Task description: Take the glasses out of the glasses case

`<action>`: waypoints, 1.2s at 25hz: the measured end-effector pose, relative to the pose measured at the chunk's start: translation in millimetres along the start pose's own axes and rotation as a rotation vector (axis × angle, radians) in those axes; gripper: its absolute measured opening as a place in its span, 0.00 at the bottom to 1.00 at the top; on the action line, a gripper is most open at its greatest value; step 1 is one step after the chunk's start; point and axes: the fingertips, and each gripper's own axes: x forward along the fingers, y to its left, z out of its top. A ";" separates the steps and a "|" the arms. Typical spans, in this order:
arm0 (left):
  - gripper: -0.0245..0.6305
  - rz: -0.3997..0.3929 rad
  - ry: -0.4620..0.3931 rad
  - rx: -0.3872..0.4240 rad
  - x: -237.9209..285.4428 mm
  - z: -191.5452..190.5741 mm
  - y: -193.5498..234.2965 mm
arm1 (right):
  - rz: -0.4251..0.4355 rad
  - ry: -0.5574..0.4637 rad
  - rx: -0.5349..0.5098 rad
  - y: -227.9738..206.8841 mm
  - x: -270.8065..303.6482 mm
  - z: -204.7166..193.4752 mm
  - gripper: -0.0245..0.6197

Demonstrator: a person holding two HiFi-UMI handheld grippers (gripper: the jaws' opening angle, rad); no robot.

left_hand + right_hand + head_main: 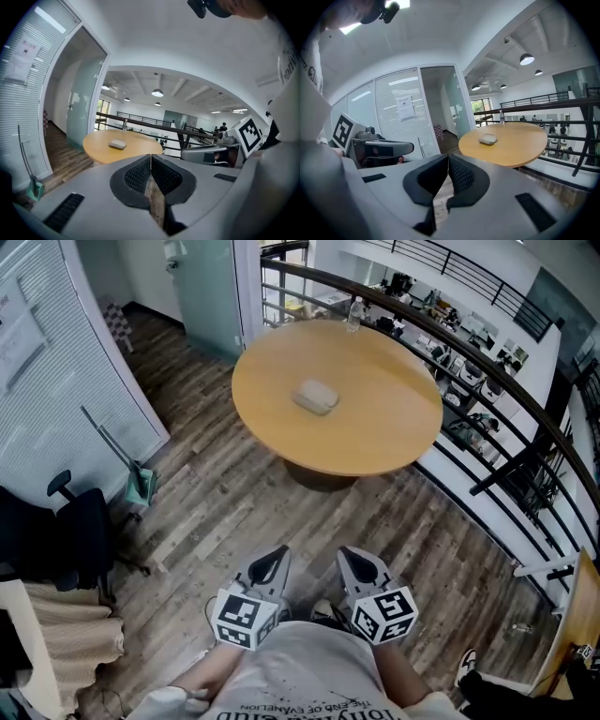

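Though far, bottle (353,315) beyond glasses case (316,397)

The left gripper (151,157) and right gripper (447,157) have matt grey plastic shells and black dimpled pads (138,177). Ahead of them, the table (375,418) top is smooth matt wood. The glasses case (316,397) looks matt pale grey. Beneath them, the floor (225,502) is grainy wood plank.

This is an open-plan office, seen from an upper gallery. A black metal railing (487,381) curves along the gallery's edge. Beyond it, on the lower level, stand rows of desks with dark monitors (441,310). Opposite runs a glass wall with white slatted blinds (56,399), a frosted glass door (202,287) and a white paper notice (405,107). A black swivel chair (80,531) stands on the grey-brown wood-plank floor (216,502) near a round light-wood meeting table (375,418). Round pendant lamps (157,93) hang overhead.
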 end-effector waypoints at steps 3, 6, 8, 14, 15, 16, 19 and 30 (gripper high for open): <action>0.07 -0.022 -0.006 0.005 -6.3 -1.5 4.4 | -0.023 -0.019 0.007 0.2 -0.6 2.9 0.08; 0.07 -0.025 -0.001 0.064 -9.6 -0.6 9.4 | -0.038 -0.021 0.011 1.1 1.9 3.5 0.08; 0.07 -0.041 0.002 0.070 -8.7 -0.3 11.5 | -0.044 -0.014 0.013 1.1 4.5 2.4 0.08; 0.07 -0.062 -0.004 0.104 0.3 4.6 23.1 | -0.048 -0.007 0.031 -2.3 19.2 3.5 0.08; 0.07 -0.062 -0.003 0.097 2.9 5.2 25.4 | -0.045 -0.003 0.034 -4.1 22.1 2.9 0.08; 0.07 -0.059 -0.003 0.092 6.0 5.9 28.0 | -0.041 0.001 0.037 -6.5 25.6 2.3 0.08; 0.07 -0.046 -0.001 0.082 18.5 8.7 42.0 | -0.024 0.011 0.051 -16.8 43.6 3.1 0.08; 0.07 -0.025 0.010 0.041 115.2 39.0 94.0 | 0.037 0.035 0.057 -89.4 129.2 34.8 0.08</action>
